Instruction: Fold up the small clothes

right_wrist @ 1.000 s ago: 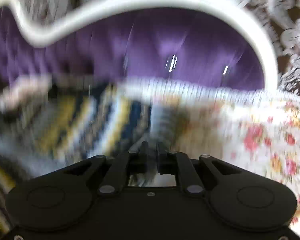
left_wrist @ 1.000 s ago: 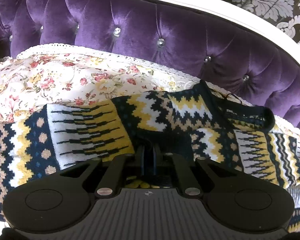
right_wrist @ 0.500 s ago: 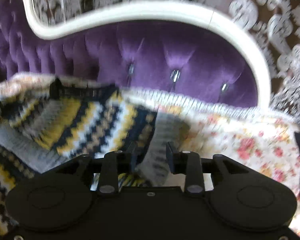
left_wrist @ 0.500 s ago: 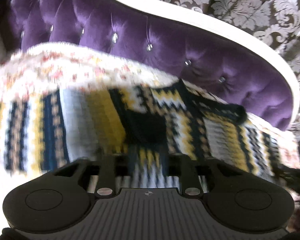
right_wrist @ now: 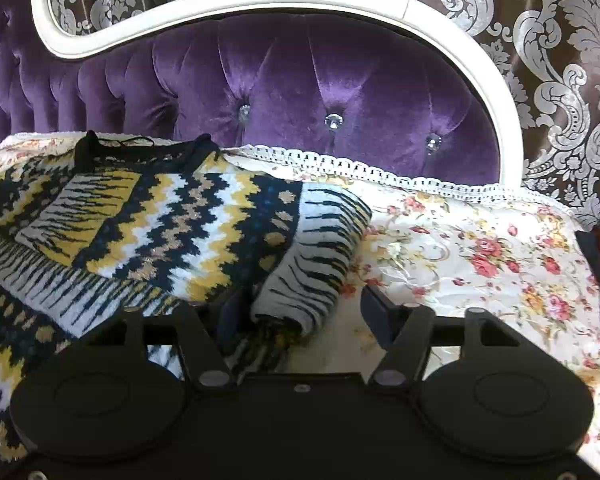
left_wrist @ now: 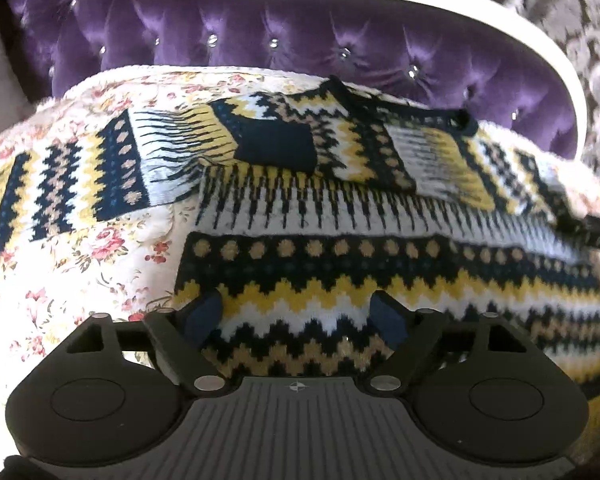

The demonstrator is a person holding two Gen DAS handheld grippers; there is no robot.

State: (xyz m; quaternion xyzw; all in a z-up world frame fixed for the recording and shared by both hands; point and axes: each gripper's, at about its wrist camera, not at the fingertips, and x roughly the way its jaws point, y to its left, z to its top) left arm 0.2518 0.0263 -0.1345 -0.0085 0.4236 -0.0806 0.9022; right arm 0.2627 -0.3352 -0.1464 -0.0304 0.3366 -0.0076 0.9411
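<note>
Hovering with jaws just spread, the left gripper (left_wrist: pixel 296 314) and right gripper (right_wrist: pixel 302 312) grasp nothing; the patterned sweater (left_wrist: pixel 380 248) lies released on the floral bedspread (right_wrist: pixel 480 240) (sleeves folded in). Next, probably regrasping the hem.

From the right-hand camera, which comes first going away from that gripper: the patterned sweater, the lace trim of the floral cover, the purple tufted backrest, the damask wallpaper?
1. Patterned sweater: folded sleeve lies between the open fingers of the right gripper.
2. Lace trim: behind, at the floral cover's back edge.
3. Purple backrest: rising beyond the trim.
4. Damask wallpaper: behind the white frame, farthest.
</note>
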